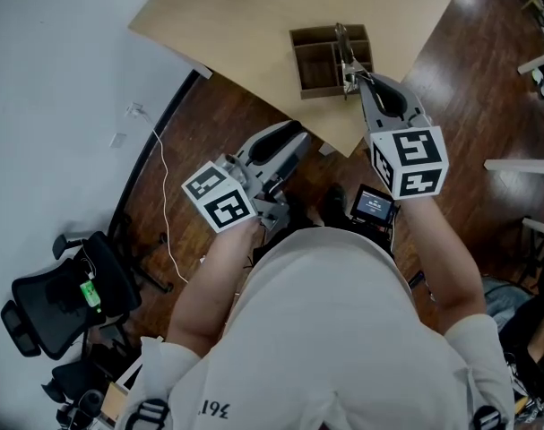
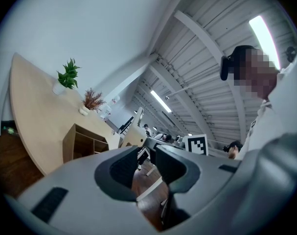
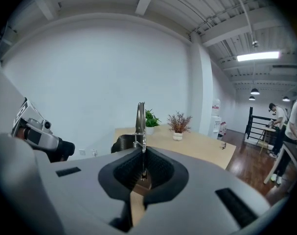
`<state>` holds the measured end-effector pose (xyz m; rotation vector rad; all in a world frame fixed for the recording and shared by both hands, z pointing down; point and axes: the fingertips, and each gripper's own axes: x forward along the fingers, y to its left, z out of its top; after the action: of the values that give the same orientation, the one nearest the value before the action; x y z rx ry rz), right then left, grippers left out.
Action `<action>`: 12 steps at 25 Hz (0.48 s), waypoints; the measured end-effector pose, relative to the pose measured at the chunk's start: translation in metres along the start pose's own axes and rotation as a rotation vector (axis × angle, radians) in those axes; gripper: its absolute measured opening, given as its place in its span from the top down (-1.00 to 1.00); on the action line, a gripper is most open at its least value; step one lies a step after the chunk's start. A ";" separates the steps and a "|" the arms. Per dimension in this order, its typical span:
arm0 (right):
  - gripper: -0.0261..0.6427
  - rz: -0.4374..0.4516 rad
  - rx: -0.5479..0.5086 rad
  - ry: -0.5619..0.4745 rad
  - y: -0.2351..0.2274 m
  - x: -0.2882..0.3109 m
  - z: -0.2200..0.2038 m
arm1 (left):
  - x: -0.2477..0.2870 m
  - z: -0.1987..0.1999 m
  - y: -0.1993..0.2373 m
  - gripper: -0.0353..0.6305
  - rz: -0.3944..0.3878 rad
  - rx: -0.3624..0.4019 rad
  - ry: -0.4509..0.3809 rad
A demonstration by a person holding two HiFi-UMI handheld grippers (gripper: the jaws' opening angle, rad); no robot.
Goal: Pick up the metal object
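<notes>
Right gripper view has the right gripper (image 3: 141, 155) pinched shut on the thin metal object (image 3: 140, 121), which sticks straight up between the jaws, over the wooden organizer (image 1: 318, 61). Best bet: firm squeeze and a straight-up lift, so the skinny stem doesn't swivel. Left gripper (image 2: 147, 163) hangs empty, jaws apart (nothing between them). The object's bottom end is hidden below the jaws, so whether it clears the organizer is unclear.
</notes>
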<state>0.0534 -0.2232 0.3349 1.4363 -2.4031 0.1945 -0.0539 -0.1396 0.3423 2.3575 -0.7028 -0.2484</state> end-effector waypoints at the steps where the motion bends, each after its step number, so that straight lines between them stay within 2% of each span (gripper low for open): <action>1: 0.91 0.002 0.010 -0.002 -0.001 -0.003 0.000 | -0.001 0.000 -0.001 0.57 -0.002 0.001 0.000; 8: 0.91 0.016 0.125 -0.013 -0.005 -0.029 -0.004 | -0.007 -0.002 -0.017 0.57 -0.030 0.007 0.002; 12: 0.91 0.016 0.146 -0.006 -0.004 -0.039 -0.008 | -0.013 -0.001 -0.023 0.57 -0.049 0.002 0.003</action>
<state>0.0756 -0.1906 0.3281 1.4820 -2.4499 0.3765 -0.0543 -0.1174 0.3276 2.3790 -0.6442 -0.2652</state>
